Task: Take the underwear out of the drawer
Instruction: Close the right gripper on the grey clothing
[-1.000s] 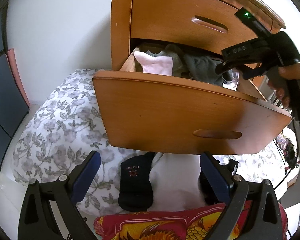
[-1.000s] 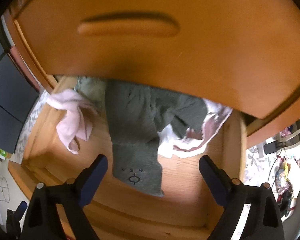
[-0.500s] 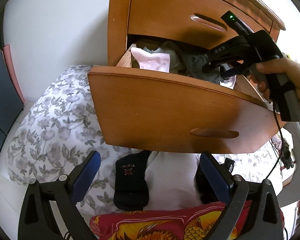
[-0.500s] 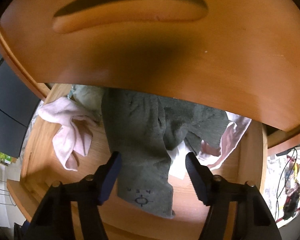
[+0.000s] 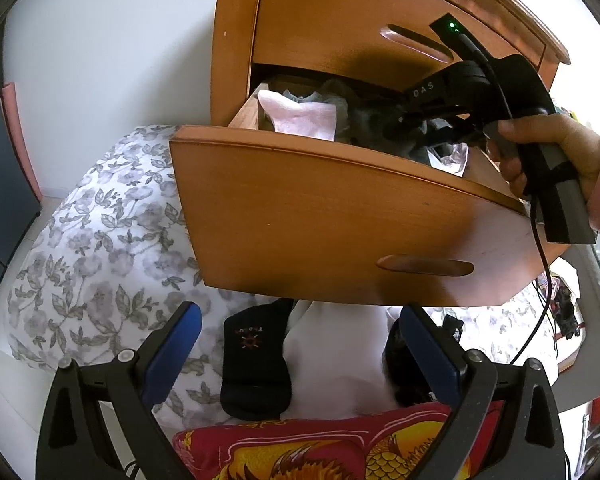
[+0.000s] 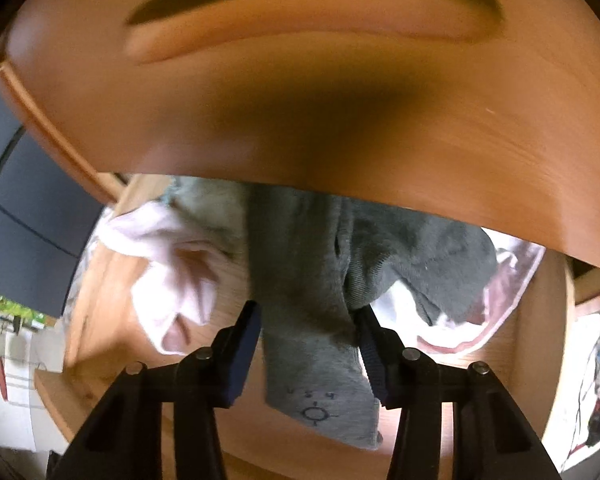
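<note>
Nearest in the right wrist view, we see the right gripper [image 6: 306, 334] reaching down into the open drawer [image 6: 556, 320], its jaws closing from the wide spread they showed a second ago; the grey garment [image 6: 312, 280] now lies between the pads, which sit at its two edges. Because the picture is blurred, we cannot say whether the pads already press the cloth, so we judge the grasp as under way rather than made. Beside the grey garment lie a pink piece [image 6: 172, 280] to its left and a white and pink piece [image 6: 496, 300] to its right, all still inside the drawer. In the left wrist view, the left gripper [image 5: 300, 356] hangs wide open and empty below the drawer front [image 5: 340, 224], above a black sock [image 5: 256, 364] and a white cloth [image 5: 336, 364] on the floral bedding [image 5: 100, 240]. Farther off, the hand [image 5: 556, 152] holding the right gripper has sunk closer to the drawer than before. We infer that the closing must finish before anything can be lifted out.
</note>
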A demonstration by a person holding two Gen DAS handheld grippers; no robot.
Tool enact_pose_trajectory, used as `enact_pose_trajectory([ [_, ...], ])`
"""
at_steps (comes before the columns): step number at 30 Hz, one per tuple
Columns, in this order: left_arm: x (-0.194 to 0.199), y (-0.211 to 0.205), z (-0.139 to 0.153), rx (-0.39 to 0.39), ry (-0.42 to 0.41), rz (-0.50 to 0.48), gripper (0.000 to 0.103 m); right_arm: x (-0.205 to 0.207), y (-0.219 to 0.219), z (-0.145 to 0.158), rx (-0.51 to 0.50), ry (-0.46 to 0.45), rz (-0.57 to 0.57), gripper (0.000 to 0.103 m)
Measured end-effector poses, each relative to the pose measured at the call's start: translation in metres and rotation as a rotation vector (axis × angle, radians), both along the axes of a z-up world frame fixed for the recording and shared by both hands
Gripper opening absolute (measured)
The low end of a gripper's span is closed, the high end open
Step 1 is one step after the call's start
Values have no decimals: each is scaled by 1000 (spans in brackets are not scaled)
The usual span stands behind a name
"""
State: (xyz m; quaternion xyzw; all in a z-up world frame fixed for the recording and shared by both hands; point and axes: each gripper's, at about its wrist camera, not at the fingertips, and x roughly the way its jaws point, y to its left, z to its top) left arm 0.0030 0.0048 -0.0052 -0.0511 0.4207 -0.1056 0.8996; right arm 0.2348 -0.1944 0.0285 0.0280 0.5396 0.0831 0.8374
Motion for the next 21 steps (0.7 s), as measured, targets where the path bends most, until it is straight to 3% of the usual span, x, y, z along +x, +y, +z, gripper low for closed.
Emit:
enact_pose_trajectory([
  [9,0,1,0,-12,5,-4,99,12,10,-5,18,3,16,36],
  [14,1,2,0,-16,6,-4,99,18,10,-5,-16,6,-1,12],
  [21,1,1,-1,-15,10,0,99,6,-1,-3,12,-11,-14,9],
])
